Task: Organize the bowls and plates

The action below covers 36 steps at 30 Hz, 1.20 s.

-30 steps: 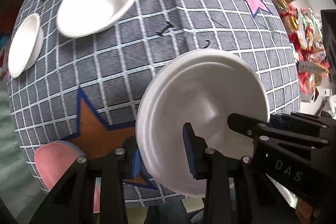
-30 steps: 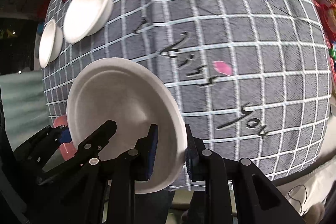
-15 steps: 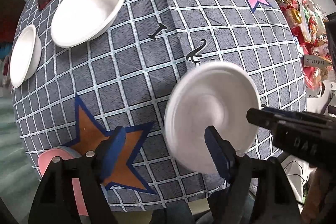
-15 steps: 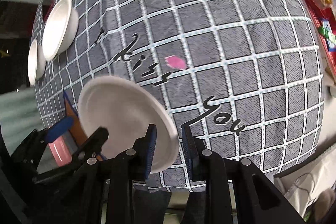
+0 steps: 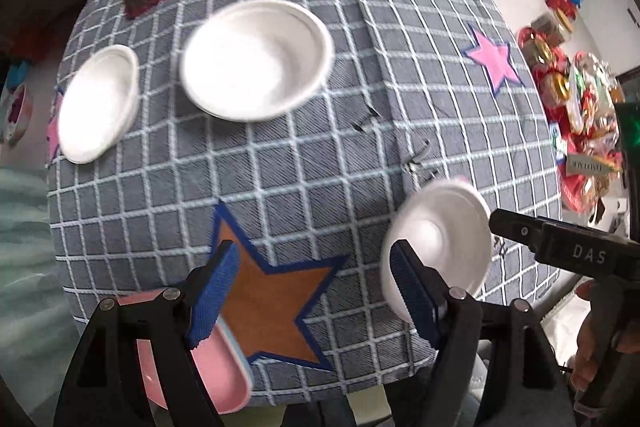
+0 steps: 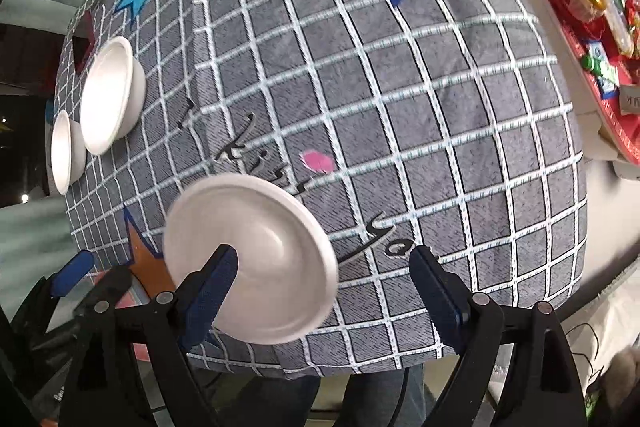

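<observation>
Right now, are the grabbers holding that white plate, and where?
No, nothing is held. The left gripper and the right gripper are both wide open, and neither grips the white plate on the tablecloth.

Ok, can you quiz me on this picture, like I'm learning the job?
1. True or false: the right gripper is shut on the white plate.
2. How many white bowls sit on the far left part of the tablecloth? A) one B) two C) three
3. Fill in: the star closest to the left gripper is ___ with a blue edge.

Key: 1 false, its jaws are wide open. 2 B. 3 orange.
</observation>
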Available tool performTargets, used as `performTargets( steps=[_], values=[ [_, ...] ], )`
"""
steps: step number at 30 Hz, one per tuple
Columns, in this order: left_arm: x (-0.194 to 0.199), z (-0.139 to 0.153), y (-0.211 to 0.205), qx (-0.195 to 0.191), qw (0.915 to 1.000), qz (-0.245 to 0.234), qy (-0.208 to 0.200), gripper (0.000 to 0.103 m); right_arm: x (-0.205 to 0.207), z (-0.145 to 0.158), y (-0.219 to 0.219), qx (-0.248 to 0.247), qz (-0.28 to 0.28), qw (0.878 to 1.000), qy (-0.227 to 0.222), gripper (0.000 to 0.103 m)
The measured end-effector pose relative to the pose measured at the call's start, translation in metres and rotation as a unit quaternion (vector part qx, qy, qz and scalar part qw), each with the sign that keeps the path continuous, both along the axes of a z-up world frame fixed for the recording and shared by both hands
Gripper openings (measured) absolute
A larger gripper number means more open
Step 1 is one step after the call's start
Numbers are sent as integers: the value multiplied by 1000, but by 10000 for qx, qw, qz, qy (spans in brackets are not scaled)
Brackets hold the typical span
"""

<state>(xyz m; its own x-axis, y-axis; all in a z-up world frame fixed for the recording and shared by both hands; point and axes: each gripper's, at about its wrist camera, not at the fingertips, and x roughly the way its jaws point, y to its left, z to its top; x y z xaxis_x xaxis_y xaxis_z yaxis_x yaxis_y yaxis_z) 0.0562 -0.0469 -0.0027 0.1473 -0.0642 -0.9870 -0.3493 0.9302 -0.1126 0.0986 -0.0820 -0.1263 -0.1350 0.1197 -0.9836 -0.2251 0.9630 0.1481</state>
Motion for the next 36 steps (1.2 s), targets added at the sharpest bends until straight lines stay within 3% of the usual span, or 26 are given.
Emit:
performTargets(
  steps=[10,17,26,36],
  values=[
    [-3,18,73,129,9990,312,-299,81,-6,15,66,-77,238,9993,-266,89],
    [24,16,96,519,9975,344,-332,81,4,21,106,-38,505,9979,-408,89],
    [76,-6,117,862,9955,361,-124,81,43,3,158,76,919,9954,-258,89],
    [117,-48,129,1018,9943,176,257,81,80,-35,180,63,907,9959,32,89]
  ],
)
